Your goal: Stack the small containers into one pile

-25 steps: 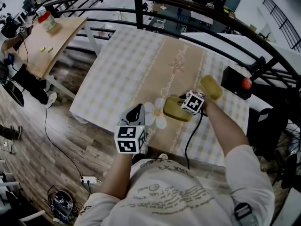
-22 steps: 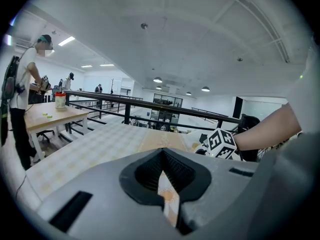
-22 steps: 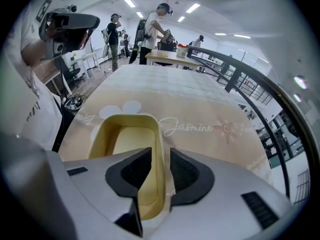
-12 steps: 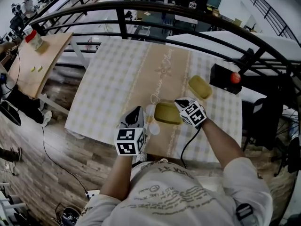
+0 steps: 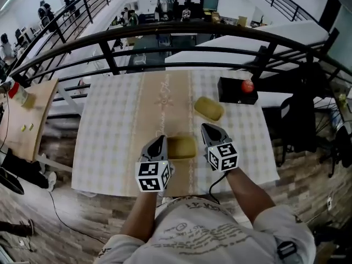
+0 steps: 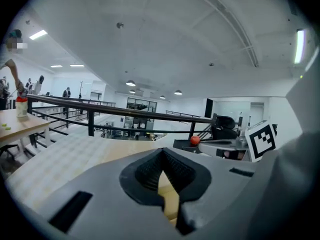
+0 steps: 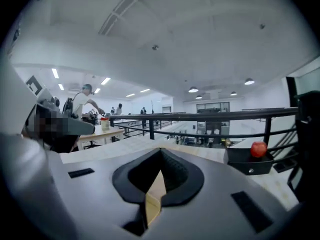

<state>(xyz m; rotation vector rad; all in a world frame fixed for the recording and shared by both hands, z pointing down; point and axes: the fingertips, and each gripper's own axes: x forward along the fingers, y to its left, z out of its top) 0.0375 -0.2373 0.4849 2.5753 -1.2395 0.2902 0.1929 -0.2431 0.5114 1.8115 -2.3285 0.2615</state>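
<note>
Two yellow containers lie on the checked tablecloth. The near container sits between my two grippers by the table's front edge. The far container lies apart, further back and to the right. My left gripper hangs just left of the near container, its jaws together with nothing in them; a strip of yellow shows past the left gripper. My right gripper is raised just right of the near container and in front of the far one. It points level, and the right gripper is shut and empty.
A black box with a red ball on it stands at the table's back right corner. A dark curved railing runs behind the table. A wooden side table stands off to the left. The person's body is against the front edge.
The right gripper has come off the near container, shut its jaws, risen and turned level. The left gripper has moved in beside that container. Both containers lie where they were.
</note>
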